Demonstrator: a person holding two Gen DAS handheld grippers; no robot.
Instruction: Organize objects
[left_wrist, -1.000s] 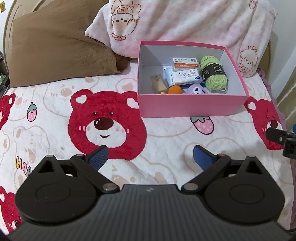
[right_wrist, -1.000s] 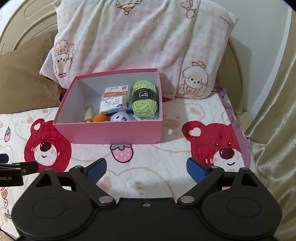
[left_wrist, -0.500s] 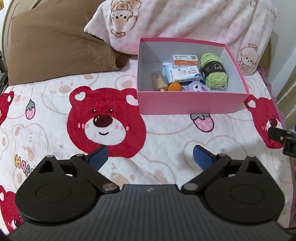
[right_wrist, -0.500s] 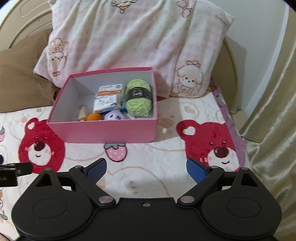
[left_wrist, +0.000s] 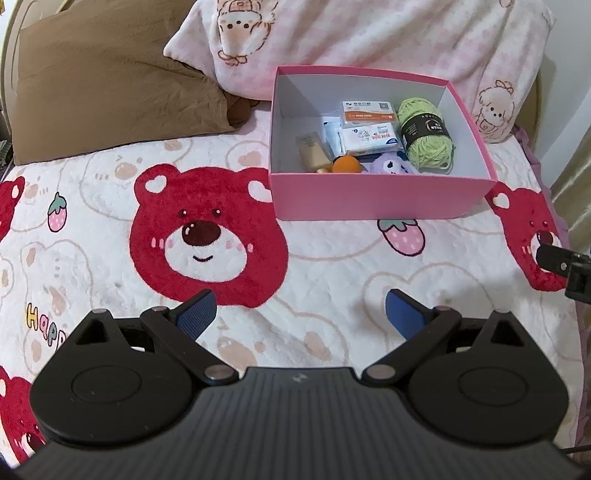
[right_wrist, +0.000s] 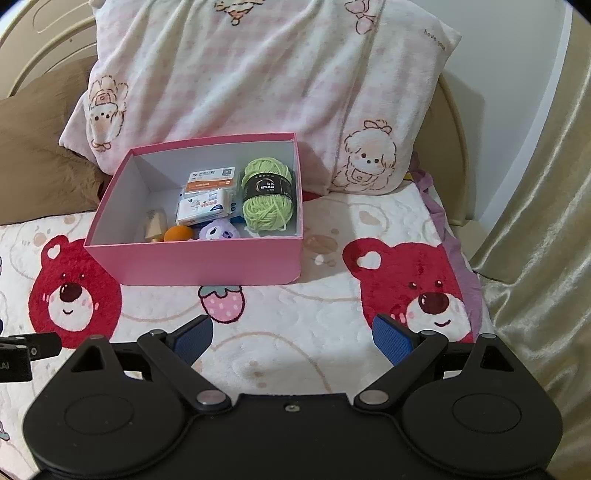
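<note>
Pink box (left_wrist: 369, 201): on bed, before pink pillow (right_wrist: 258, 85); holds green yarn (left_wrist: 426, 137), tissue packs, orange ball. Left tool (left_wrist: 300, 311), right tool (right_wrist: 292, 336): wide open, empty. Risk: soft bedding tips box if nudged.

A pink box (left_wrist: 373, 201) with a white inside holds a green ball of yarn (left_wrist: 426, 136) and an orange ball (left_wrist: 345, 165), on a white blanket (left_wrist: 332, 280) printed with red bears and pink strawberries.
</note>
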